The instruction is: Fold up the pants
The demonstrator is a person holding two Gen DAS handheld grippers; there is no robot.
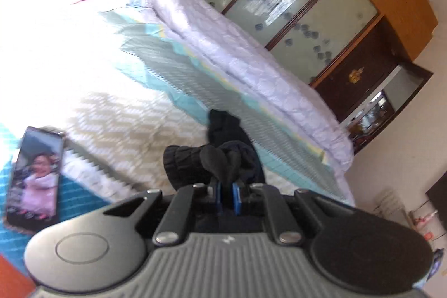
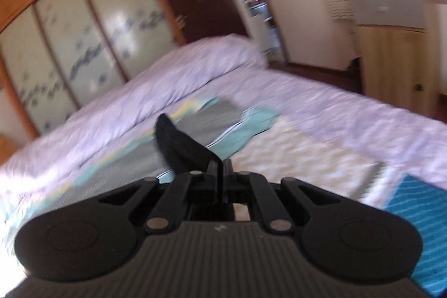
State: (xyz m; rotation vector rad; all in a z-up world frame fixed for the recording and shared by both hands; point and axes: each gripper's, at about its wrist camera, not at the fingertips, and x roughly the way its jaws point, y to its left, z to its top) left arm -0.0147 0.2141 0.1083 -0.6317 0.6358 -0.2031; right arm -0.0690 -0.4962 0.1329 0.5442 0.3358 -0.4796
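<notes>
While both tools are pinching it above the bed, the black knitted soft-fabric pants are hanging in bunched folds; in the right wrist view a dark flap of the same garment is trailing from the jaws. The left gripper, with its blue-padded fingers, is clamping a gathered wad with a ribbed band beside it. The right gripper, all black, is pressing its jaws together on a thinner edge.

Handling, as judged: light, limp, stretchy cloth, not fragile, and likely drooping wherever it is unsupported; best taken at the ribbed waistband or hem corners, one layer at a time, so that the edges are lining up.

Surroundings: a quilted bedspread in white, grey and teal chevrons is covering the bed; a puffy pale-lilac duvet is lying rolled along its far side; a glossy dark smartphone with a lit screen is resting flat on it; a wooden wardrobe with frosted, flower-patterned panels is standing behind.
</notes>
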